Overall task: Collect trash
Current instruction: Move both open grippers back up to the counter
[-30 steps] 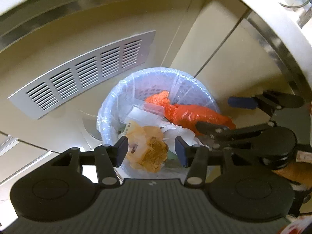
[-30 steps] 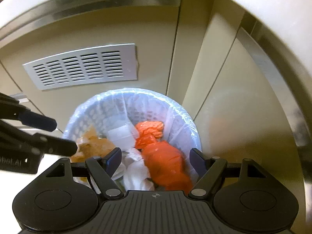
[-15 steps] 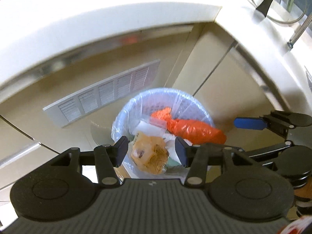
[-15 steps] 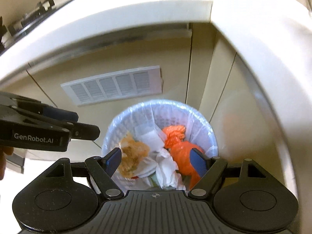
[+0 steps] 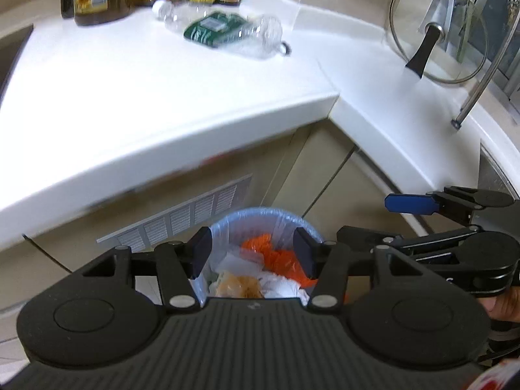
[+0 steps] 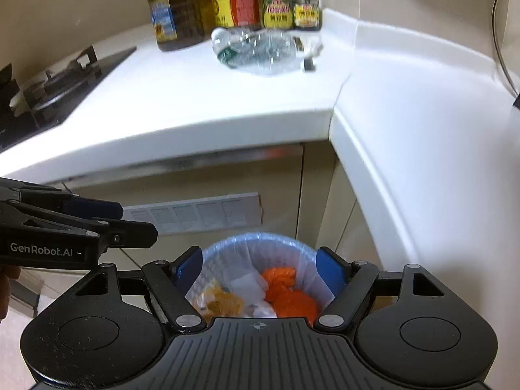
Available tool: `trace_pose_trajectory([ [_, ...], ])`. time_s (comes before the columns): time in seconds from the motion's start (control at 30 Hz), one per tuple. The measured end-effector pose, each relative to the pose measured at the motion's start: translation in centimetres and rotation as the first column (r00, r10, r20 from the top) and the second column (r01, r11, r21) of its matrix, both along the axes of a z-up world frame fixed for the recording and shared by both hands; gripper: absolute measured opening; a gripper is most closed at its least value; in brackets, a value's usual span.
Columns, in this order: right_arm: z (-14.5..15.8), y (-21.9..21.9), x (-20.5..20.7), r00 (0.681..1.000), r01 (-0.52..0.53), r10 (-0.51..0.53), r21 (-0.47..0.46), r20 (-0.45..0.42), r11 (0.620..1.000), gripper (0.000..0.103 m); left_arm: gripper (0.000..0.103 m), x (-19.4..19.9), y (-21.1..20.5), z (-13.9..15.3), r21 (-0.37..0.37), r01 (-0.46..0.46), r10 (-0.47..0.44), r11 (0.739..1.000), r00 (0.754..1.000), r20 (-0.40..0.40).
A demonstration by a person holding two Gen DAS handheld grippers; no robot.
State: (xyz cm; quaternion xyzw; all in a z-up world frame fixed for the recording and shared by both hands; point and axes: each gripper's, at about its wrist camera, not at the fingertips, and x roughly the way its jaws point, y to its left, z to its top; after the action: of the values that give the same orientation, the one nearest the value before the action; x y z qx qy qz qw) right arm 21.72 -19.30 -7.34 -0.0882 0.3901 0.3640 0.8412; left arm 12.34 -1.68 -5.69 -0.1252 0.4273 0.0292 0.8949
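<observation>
A pale blue bin (image 5: 256, 213) lined with clear plastic stands on the floor in the corner below the white worktop (image 5: 130, 97). It holds orange trash (image 5: 276, 256), a brown crumpled wrapper (image 5: 239, 287) and white tissue (image 5: 279, 286). My left gripper (image 5: 252, 250) hangs open above the bin, nothing between its fingers. My right gripper (image 6: 260, 263) is open too, wider, over the same bin (image 6: 260, 237), and empty. Each shows beside the other: right gripper (image 5: 383, 219), left gripper (image 6: 130, 222). A crushed clear plastic bottle (image 5: 227, 31) lies on the worktop, also in the right wrist view (image 6: 260, 52).
Sauce bottles and jars (image 6: 227, 3) line the back of the worktop (image 6: 195, 97). A gas hob (image 6: 48, 91) sits at the left. A glass pot lid (image 5: 438, 32) leans at the right. A vent grille (image 5: 182, 217) is in the cabinet behind the bin.
Both grippers have risen away from the bin and tilted up, so the worktop, crushed bottle and jars have come into view. The bin looks smaller. Both stay open and empty.
</observation>
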Motion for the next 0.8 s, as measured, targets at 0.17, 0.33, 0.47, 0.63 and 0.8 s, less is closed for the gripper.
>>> trace_pose_trajectory([
  [0.17, 1.6, -0.2, 0.2, 1.000, -0.006, 0.005, 0.036, 0.023, 0.999, 0.077, 0.051, 0.1, 0.4, 1.5, 0.019, -0.027, 0.026, 0.999, 0.999, 0.040],
  [0.33, 3.4, -0.5, 1.2, 0.998, -0.005, -0.001, 0.098, 0.065, 0.995, 0.077, 0.052, 0.1, 1.1, 3.5, 0.040, -0.078, 0.074, 0.996, 0.993, 0.093],
  [0.47, 4.5, -1.0, 2.7, 0.996, 0.006, -0.018, 0.136, 0.086, 0.991, 0.077, 0.054, 0.4, 1.7, 4.7, 0.057, -0.128, 0.120, 0.990, 0.985, 0.124],
  [0.63, 5.3, -1.8, 5.4, 0.995, 0.010, -0.027, 0.161, 0.101, 0.987, 0.077, 0.055, 1.5, 2.0, 5.4, 0.073, -0.188, 0.176, 0.979, 0.974, 0.142],
  [0.8, 5.8, -2.5, 8.1, 0.994, 0.000, -0.020, 0.180, 0.109, 0.984, 0.077, 0.057, 2.6, 2.0, 6.2, 0.087, -0.247, 0.232, 0.965, 0.960, 0.159],
])
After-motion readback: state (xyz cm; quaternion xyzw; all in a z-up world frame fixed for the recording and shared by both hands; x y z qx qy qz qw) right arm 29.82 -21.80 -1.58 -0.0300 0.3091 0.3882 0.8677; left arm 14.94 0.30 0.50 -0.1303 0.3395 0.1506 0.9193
